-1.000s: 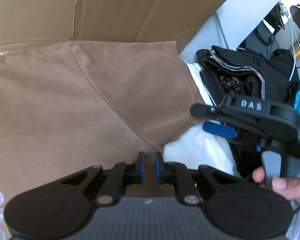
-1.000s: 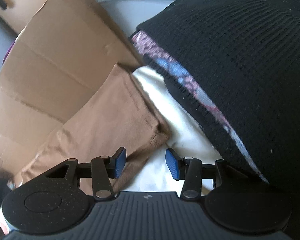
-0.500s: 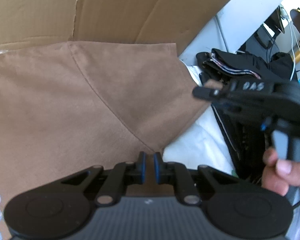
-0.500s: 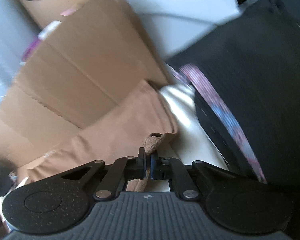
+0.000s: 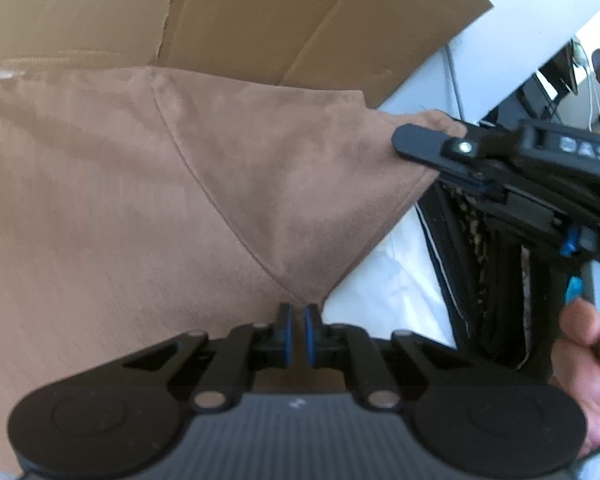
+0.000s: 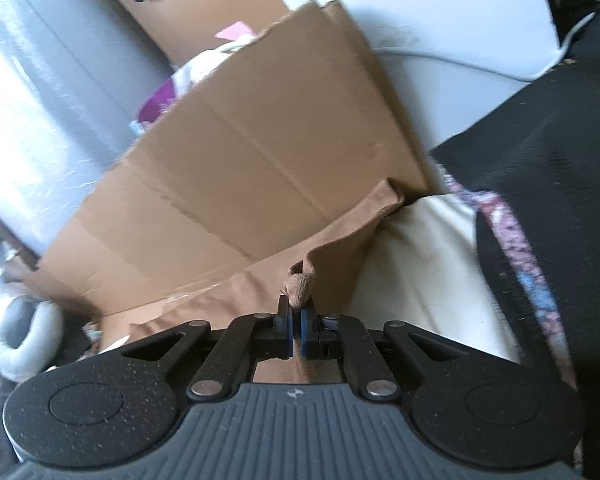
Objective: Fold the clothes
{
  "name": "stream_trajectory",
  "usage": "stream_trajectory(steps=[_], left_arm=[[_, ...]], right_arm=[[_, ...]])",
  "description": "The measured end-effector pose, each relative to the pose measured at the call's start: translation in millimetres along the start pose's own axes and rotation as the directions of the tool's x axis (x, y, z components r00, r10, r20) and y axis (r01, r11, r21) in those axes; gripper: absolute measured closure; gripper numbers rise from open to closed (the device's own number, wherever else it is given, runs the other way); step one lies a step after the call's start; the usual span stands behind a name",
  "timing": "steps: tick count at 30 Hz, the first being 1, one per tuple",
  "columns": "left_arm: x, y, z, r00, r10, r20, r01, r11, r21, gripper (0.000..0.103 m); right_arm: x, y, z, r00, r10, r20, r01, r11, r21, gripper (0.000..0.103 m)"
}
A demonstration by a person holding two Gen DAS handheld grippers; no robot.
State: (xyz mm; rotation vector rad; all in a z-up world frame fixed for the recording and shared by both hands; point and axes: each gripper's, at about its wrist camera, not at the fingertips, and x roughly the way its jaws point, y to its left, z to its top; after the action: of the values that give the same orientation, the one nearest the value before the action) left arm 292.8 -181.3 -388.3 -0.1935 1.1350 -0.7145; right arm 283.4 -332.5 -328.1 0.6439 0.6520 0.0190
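Our right hand-held gripper (image 6: 296,330) has its blue pads pinched on a bunched corner of the brown cloth (image 6: 300,286). The grip is on the corner because that is the part we would carry across to make a fold. In the left wrist view that same gripper (image 5: 428,146) holds the corner raised above the rest of the cloth, so the fabric slopes up to it in a taut triangle.

Our left hand-held gripper (image 5: 296,330) is pressed together at the near edge of the cloth (image 5: 140,200). Whether fabric sits between its pads we cannot tell, though it looks placed to pin that edge while the other corner lifts.

The cloth lies spread over flattened cardboard (image 5: 280,20), which shows beyond it. Beside the cloth, on the raised corner's side, is white fabric (image 5: 392,276), and past that a pile of dark clothes (image 6: 560,200), probably waiting their turn. A hand (image 5: 592,360) grips the right handle there.
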Motion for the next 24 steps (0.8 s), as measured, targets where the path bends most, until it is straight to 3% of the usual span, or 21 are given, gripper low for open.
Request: stream_trajectory(steps=[9, 14, 21, 24], left_arm=[[7, 16, -4, 0.999, -0.044, 0.001, 0.044, 0.981, -0.186, 0.103], [11, 26, -8, 0.997, -0.077, 0.013, 0.077, 0.943, -0.323, 0.103], [13, 37, -13, 0.995, -0.102, 0.021, 0.101, 0.897, -0.429, 0.101], [14, 41, -16, 0.993, -0.111, 0.028, 0.11, 0.866, -0.488, 0.101]], right_arm=[[-7, 7, -9, 0.997, 0.065, -0.046, -0.066, 0.998, -0.008, 0.101], [-9, 12, -14, 0.993, 0.099, -0.071, -0.1, 0.995, -0.013, 0.101], [-12, 18, -25, 0.986, 0.13, -0.108, -0.132, 0.991, -0.013, 0.101], [-15, 16, -31, 0.984, 0.135, -0.114, -0.136, 0.991, 0.002, 0.102]])
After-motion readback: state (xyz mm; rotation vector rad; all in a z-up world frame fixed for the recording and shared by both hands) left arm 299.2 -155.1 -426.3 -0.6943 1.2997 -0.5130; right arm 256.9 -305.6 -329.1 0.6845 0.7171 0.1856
